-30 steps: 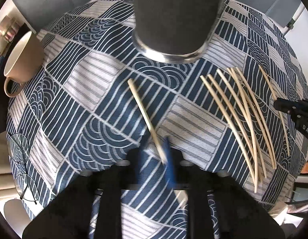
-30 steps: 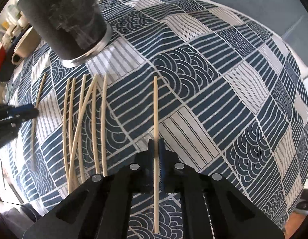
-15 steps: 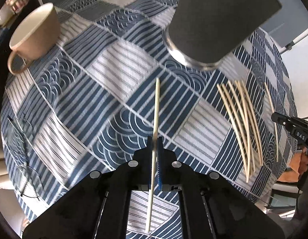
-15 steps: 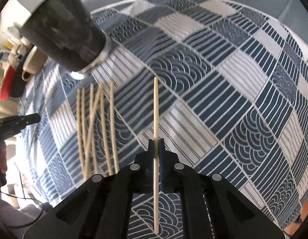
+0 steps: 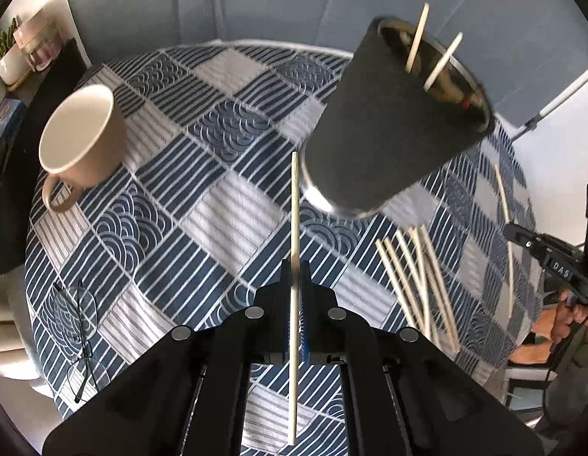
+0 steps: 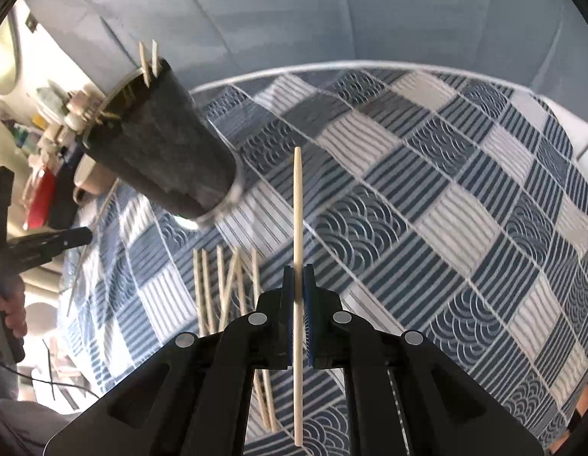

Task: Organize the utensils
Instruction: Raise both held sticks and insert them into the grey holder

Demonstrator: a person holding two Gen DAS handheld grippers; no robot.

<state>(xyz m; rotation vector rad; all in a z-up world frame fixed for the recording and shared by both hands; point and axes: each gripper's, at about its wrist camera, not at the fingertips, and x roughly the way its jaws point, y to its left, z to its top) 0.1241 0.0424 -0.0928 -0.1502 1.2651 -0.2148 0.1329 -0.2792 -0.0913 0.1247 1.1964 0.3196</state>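
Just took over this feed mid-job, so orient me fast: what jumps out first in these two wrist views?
Each gripper is shut on one chopstick: the left gripper holds its chopstick pointing toward the dark holder, and the right gripper holds another chopstick. Two sticks already poke from the holder's mouth. A loose bundle of chopsticks lies on the blue patterned tablecloth right of the left gripper, and a beige mug stands far left.
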